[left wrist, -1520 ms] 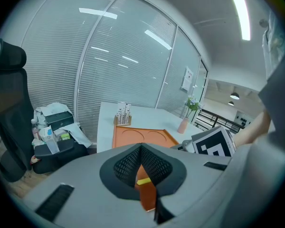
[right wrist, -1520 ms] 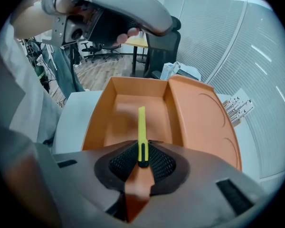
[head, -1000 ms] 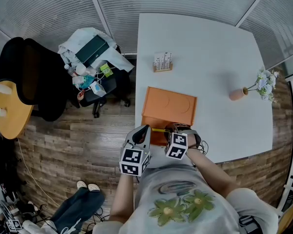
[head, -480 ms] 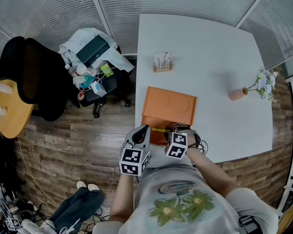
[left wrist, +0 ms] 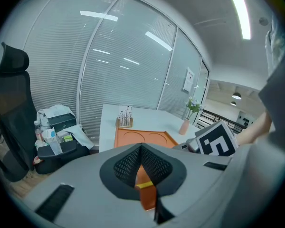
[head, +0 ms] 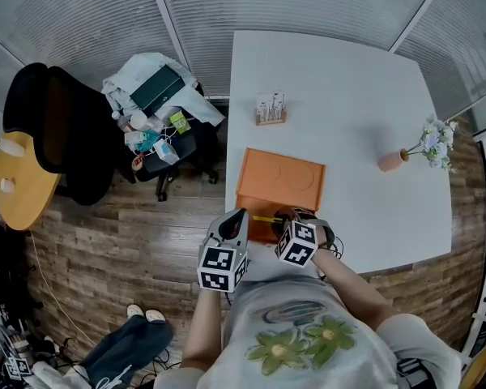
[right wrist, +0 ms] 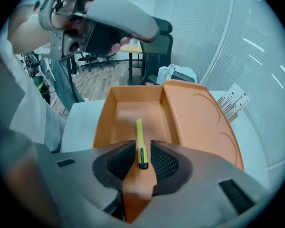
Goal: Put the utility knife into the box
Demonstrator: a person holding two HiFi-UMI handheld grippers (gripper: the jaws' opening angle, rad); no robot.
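Note:
An orange box [head: 257, 220] stands open near the front edge of the white table [head: 348, 79], its lid [head: 281, 178] laid back flat. My right gripper [head: 289, 215] points steeply down over the box. Its jaws have just been opening, and the yellow utility knife [right wrist: 139, 139] sits in the gap of the right gripper [right wrist: 141, 158] with neither pad pressing on it, its tip reaching over the box floor [right wrist: 130, 109]. My left gripper [head: 241, 215] hovers at the box's left front corner, its tips [left wrist: 141, 147] meeting with nothing between them.
A wooden stand of cards [head: 270, 106] sits behind the box. A pink vase with flowers [head: 405, 156] is at the table's right. Left of the table are a cluttered chair [head: 158, 104], a black office chair [head: 57, 128] and a round yellow table [head: 16, 189].
The right gripper's marker cube has tilted slightly as the gripper rolled. The left gripper has stayed put, and the knife is still at the box.

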